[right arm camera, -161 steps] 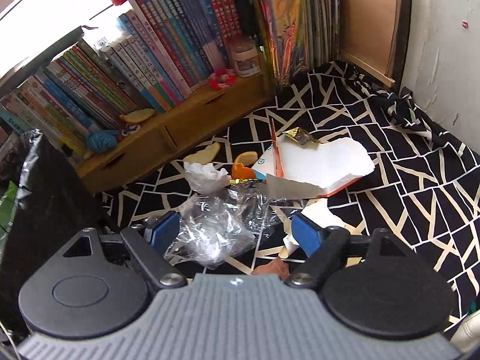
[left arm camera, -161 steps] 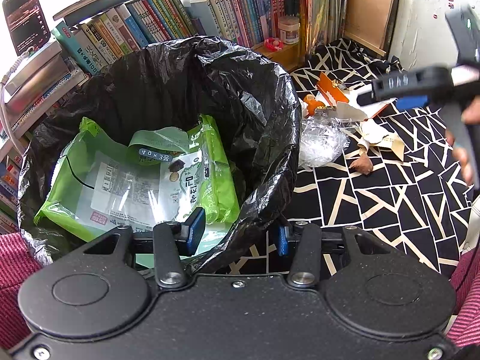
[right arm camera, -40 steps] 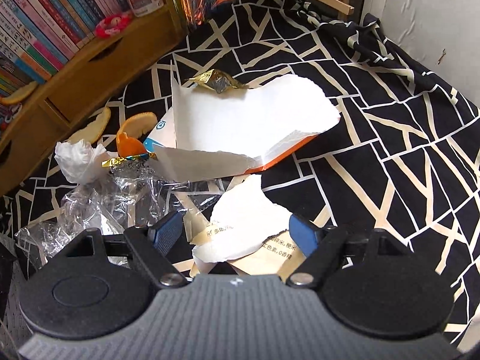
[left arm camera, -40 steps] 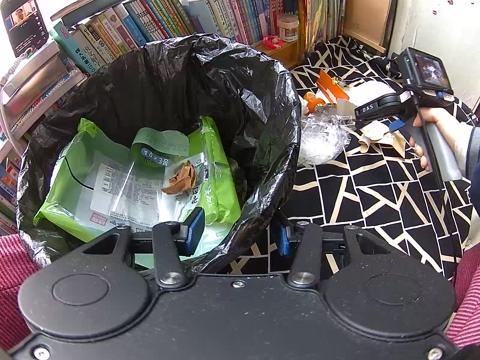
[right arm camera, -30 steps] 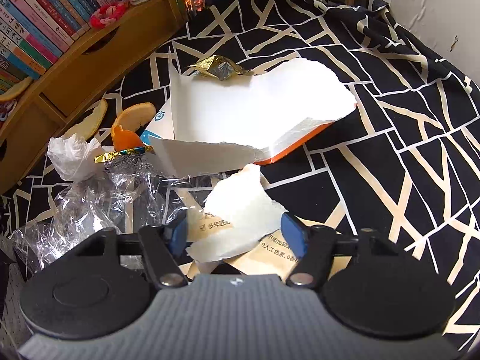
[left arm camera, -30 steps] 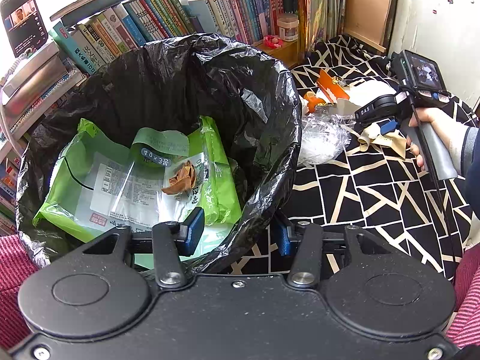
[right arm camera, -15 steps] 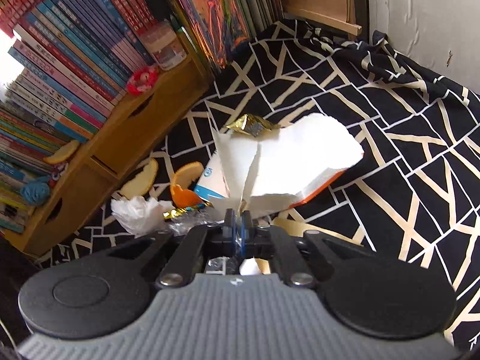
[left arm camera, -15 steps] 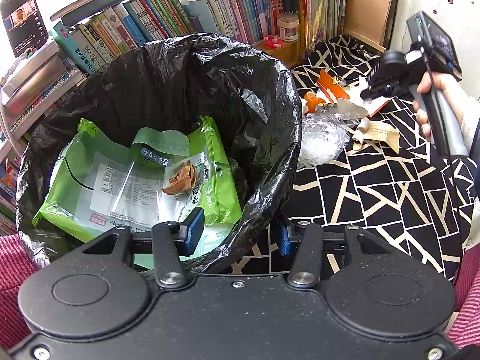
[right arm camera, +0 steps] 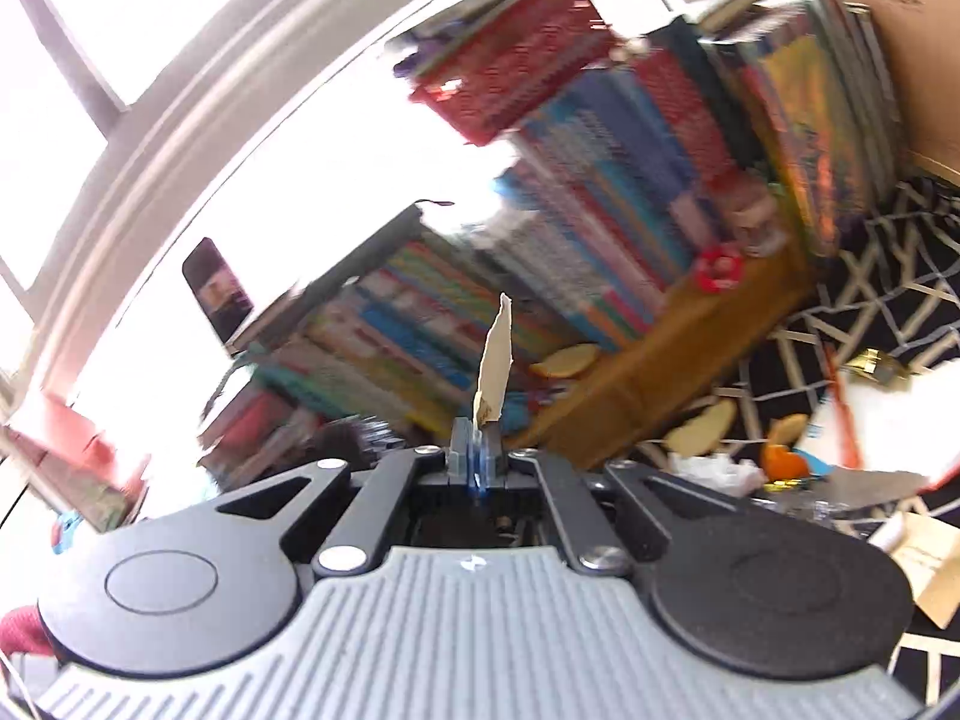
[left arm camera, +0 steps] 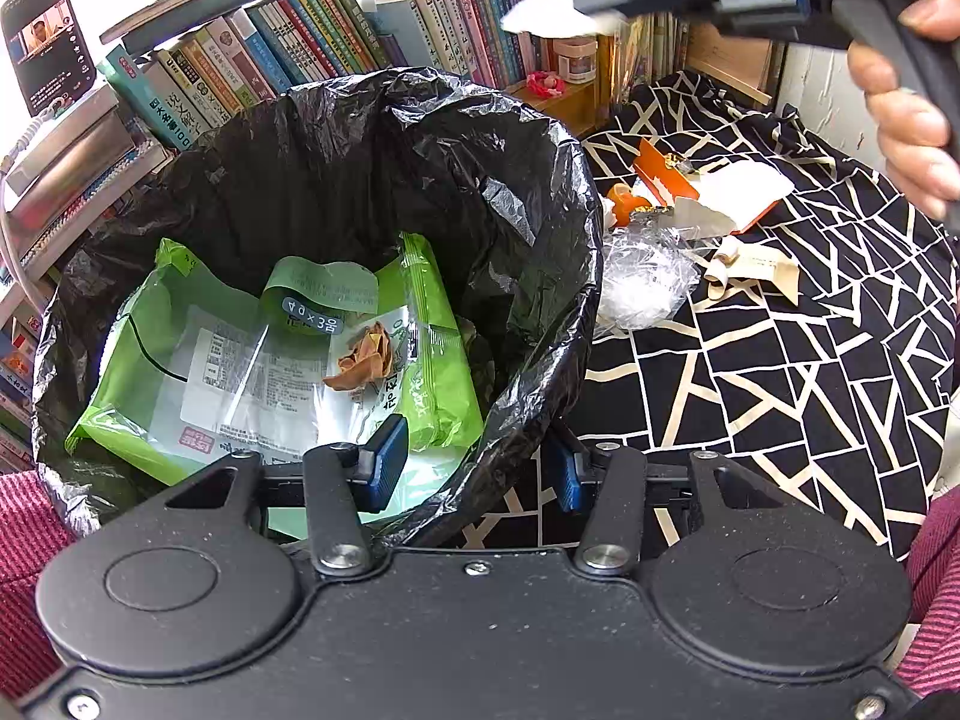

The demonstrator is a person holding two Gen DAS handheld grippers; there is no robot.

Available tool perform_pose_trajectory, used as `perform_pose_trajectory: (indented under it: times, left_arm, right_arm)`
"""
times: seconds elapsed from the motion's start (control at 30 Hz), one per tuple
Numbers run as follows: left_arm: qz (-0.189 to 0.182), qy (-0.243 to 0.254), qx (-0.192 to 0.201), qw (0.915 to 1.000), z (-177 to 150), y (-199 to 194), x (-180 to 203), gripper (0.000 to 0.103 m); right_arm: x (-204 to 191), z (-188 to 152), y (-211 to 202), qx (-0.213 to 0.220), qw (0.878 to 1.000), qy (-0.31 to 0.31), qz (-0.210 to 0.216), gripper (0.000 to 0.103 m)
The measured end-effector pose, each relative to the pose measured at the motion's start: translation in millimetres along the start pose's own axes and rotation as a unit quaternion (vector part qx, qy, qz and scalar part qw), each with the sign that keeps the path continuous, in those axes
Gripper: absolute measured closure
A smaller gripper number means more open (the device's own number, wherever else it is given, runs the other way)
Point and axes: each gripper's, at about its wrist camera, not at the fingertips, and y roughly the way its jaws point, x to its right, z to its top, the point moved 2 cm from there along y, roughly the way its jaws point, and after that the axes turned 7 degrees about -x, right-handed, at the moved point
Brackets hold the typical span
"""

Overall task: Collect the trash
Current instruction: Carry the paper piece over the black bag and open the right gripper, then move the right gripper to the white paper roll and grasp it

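A torn scrap of paper [right arm camera: 493, 369] is pinched between the pressed-together pads of the right gripper [right arm camera: 477, 456], its long axis standing up and away from the fingertips, edge-on to that camera. In the left wrist view the same scrap is seen as a white shape high in the air, above and beyond the far rim of the black trash bag [left arm camera: 558, 276], with the person's hand [left arm camera: 912, 96] on the handle to the right of it. The bag's mouth therefore lies below the scrap and toward the left gripper [left arm camera: 474, 465], which is clamped across the near rim, one pad inside the bag and one outside, so that the opening is held wide. A green wrapper [left arm camera: 288, 360] is already lying inside. The drop is judged to depend on the scrap being carried over the open mouth before release. More litter, a clear plastic film [left arm camera: 642, 288] and an orange-edged carton piece [left arm camera: 708, 192], is left on the patterned cloth [left arm camera: 810, 372] beside the bag.
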Motion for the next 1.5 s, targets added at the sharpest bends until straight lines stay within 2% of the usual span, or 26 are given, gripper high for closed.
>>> perform_pose_trajectory:
  times: [0.1, 0.2, 0.27, 0.33, 0.37, 0.4, 0.43, 0.53, 0.67, 0.73, 0.8, 0.83, 0.9, 1.0, 1.1, 1.17, 1.23, 1.3, 1.37, 1.43, 1.5]
  left_arm:
    - [0.001, 0.001, 0.0, 1.0, 0, 0, 0, 0.056]
    - [0.001, 0.001, 0.0, 1.0, 1, 0, 0, 0.056]
    - [0.001, 0.001, -0.001, 1.0, 1, 0, 0, 0.056]
    - [0.002, 0.001, 0.0, 1.0, 0, 0, 0, 0.056]
    - [0.001, 0.001, 0.0, 1.0, 1, 0, 0, 0.056]
    - [0.001, 0.001, 0.0, 1.0, 1, 0, 0, 0.056]
    - [0.001, 0.001, 0.0, 1.0, 0, 0, 0, 0.057]
    - [0.001, 0.001, -0.001, 1.0, 1, 0, 0, 0.056]
    - [0.0, 0.0, -0.001, 1.0, 1, 0, -1, 0.056]
    - [0.0, 0.0, -0.001, 1.0, 1, 0, -1, 0.056]
    - [-0.003, -0.001, -0.004, 1.0, 1, 1, -1, 0.056]
    - [-0.001, -0.001, -0.004, 1.0, 0, 1, -1, 0.055]
    - [0.0, -0.001, -0.004, 1.0, 1, 1, -2, 0.055]
    - [-0.002, -0.002, -0.004, 1.0, 1, 2, -2, 0.055]
    - [-0.001, -0.002, -0.004, 1.0, 1, 2, -2, 0.055]
    - [-0.002, -0.004, -0.004, 1.0, 0, 1, -1, 0.055]
    - [-0.002, -0.004, -0.005, 1.0, 0, 1, -2, 0.055]
    - [-0.002, -0.004, -0.004, 1.0, 0, 0, -2, 0.056]
    - [-0.002, -0.004, -0.004, 1.0, 0, 0, -2, 0.056]
    - [-0.001, -0.003, -0.003, 1.0, 0, 0, -1, 0.056]
    - [-0.001, -0.003, -0.003, 1.0, 0, 0, 0, 0.056]
  right_arm:
    - [-39, -8, 9, -0.022, 0.997, -0.05, 0.044, 0.099]
    - [-61, -20, 25, -0.055, 0.993, -0.065, 0.078, 0.098]
    - [-67, -27, 37, -0.077, 0.991, -0.071, 0.086, 0.096]
    - [-70, -38, 47, -0.099, 0.988, -0.075, 0.087, 0.089]
    - [-70, -42, 50, -0.107, 0.988, -0.074, 0.083, 0.083]
    - [-68, -46, 51, -0.115, 0.987, -0.07, 0.085, 0.066]
    - [-65, -49, 52, -0.118, 0.987, -0.065, 0.088, 0.055]
    - [-61, -48, 48, -0.112, 0.987, -0.058, 0.095, 0.043]
    - [-52, -37, 40, -0.088, 0.991, -0.044, 0.092, 0.039]
    - [-45, -31, 36, -0.072, 0.994, -0.036, 0.079, 0.033]
    - [-36, -26, 31, -0.059, 0.995, -0.028, 0.073, 0.033]
    - [-32, -23, 28, -0.051, 0.996, -0.022, 0.066, 0.025]
    - [-26, -19, 22, -0.031, 0.999, -0.021, 0.032, 0.017]
    - [-11, -9, 10, -0.001, 1.0, 0.0, 0.024, 0.015]
    - [2, 0, 0, 0.028, 0.998, -0.011, -0.048, 0.01]
    - [18, 3, 0, 0.03, 0.991, -0.03, -0.13, 0.005]
    - [37, 2, 4, 0.02, 0.977, -0.055, -0.204, 0.004]
    - [63, -6, 15, -0.016, 0.953, -0.096, -0.288, 0.003]
    - [92, -17, 25, -0.061, 0.93, -0.122, -0.341, 0.003]
    - [125, -27, 32, -0.112, 0.914, -0.117, -0.371, 0.003]
    - [153, -36, 35, -0.152, 0.904, -0.1, -0.386, 0.003]
